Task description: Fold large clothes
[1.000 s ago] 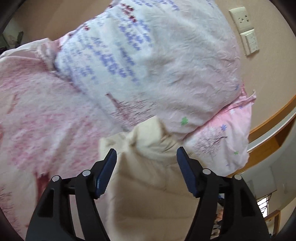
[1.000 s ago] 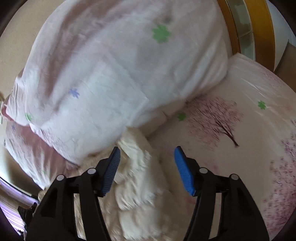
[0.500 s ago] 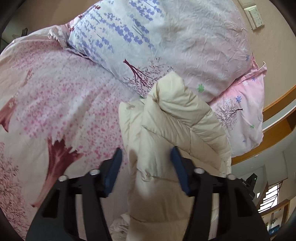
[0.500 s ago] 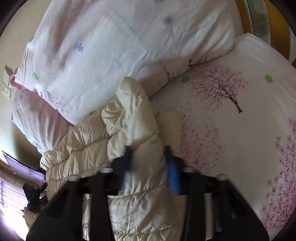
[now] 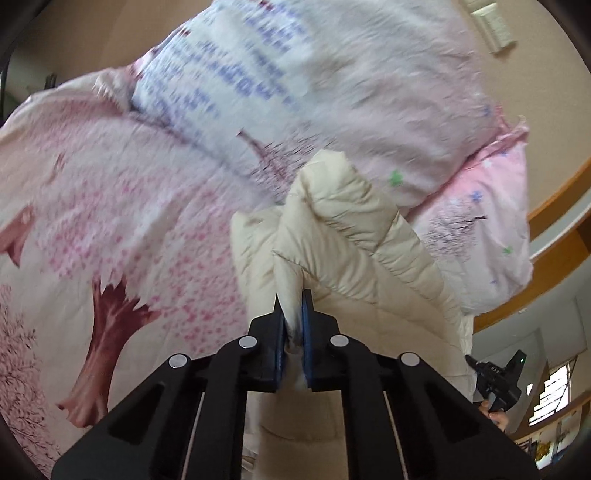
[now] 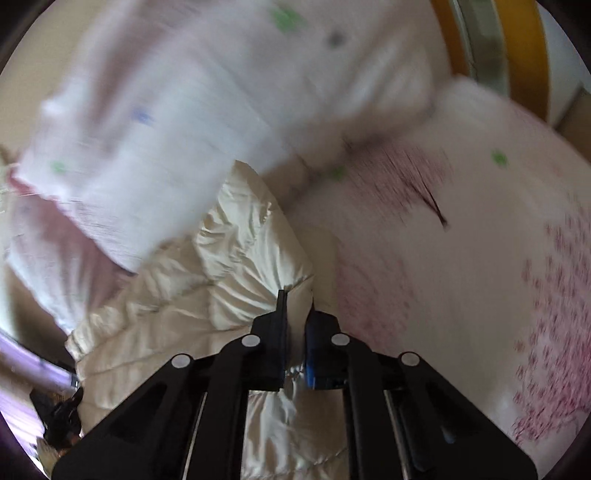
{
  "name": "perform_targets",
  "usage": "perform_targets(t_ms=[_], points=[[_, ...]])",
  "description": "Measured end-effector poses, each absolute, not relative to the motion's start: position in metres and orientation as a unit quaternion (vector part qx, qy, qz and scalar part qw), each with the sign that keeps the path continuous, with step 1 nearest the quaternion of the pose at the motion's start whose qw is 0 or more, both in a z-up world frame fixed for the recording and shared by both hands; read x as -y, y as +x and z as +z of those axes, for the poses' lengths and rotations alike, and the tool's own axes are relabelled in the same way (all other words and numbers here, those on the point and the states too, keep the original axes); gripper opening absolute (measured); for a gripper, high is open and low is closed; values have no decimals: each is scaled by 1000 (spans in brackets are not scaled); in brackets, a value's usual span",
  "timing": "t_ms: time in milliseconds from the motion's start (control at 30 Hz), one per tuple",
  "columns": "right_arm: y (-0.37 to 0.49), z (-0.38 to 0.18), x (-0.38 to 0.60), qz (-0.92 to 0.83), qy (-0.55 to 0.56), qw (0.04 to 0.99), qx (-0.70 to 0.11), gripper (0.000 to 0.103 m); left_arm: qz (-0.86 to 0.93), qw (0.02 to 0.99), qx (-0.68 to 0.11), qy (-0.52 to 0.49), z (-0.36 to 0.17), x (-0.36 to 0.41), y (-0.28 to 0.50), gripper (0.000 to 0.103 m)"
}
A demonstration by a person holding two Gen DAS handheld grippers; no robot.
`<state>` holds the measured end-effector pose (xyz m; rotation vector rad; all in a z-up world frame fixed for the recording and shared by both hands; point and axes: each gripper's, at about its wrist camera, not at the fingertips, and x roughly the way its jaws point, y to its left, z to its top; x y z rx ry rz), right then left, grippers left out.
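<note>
A cream quilted puffer jacket lies on the pink blossom-print bedsheet, its top end bunched against the pillows. My left gripper is closing, and its pads pinch a fold of the jacket's edge between them. In the right wrist view the same jacket shows crumpled and glossy. My right gripper is closing too, with a ridge of the jacket's fabric clamped between its pads. The jacket's lower part runs under both grippers, out of sight.
A large white-and-lilac printed pillow and a pink one are stacked behind the jacket. A wooden headboard rail and wall switches lie beyond. The other gripper shows at the right edge. Open sheet spreads to the right.
Both grippers went from wide open over the jacket to pinched on its fabric. Both dropped closer to the jacket, and the views are blurred now.
</note>
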<state>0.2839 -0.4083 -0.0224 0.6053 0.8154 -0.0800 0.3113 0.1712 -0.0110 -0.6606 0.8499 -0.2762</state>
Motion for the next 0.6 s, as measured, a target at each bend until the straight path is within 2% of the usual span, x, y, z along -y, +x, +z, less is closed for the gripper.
perform_targets(t_ms=[133, 200, 233, 267, 300, 333, 367, 400, 467, 500, 533, 567, 600], points=[[293, -33, 404, -48, 281, 861, -421, 10, -132, 844, -414, -314, -18, -169, 315, 7], [293, -24, 404, -33, 278, 864, -418, 19, -144, 840, -413, -321, -15, -171, 318, 8], [292, -19, 407, -23, 285, 865, -412, 34, -146, 837, -414, -327, -14, -173, 319, 10], [292, -12, 411, -9, 297, 866, -401, 54, -151, 833, -413, -336, -14, -175, 321, 13], [293, -7, 414, -4, 301, 869, -392, 60, -155, 829, -413, -343, -14, -177, 324, 24], [296, -2, 416, -4, 301, 872, -386, 61, -155, 828, -412, -348, -14, -178, 328, 43], [304, 2, 419, 1, 297, 871, -390, 61, -146, 832, -405, -349, -14, -180, 333, 51], [312, 3, 420, 4, 301, 868, -396, 61, -144, 831, -406, -351, -14, -180, 337, 54], [330, 3, 420, 9, 311, 860, -405, 61, -149, 822, -410, -366, -17, -179, 348, 54], [339, 1, 419, 11, 314, 856, -410, 57, -151, 821, -409, -369, -17, -177, 352, 54], [346, 1, 416, 19, 312, 856, -411, 41, -152, 823, -406, -366, -15, -174, 357, 54], [352, -1, 414, 23, 306, 859, -409, 12, -151, 828, -403, -358, -13, -170, 361, 53], [355, 1, 411, 21, 296, 867, -401, 9, -147, 837, -397, -348, -10, -166, 364, 45]])
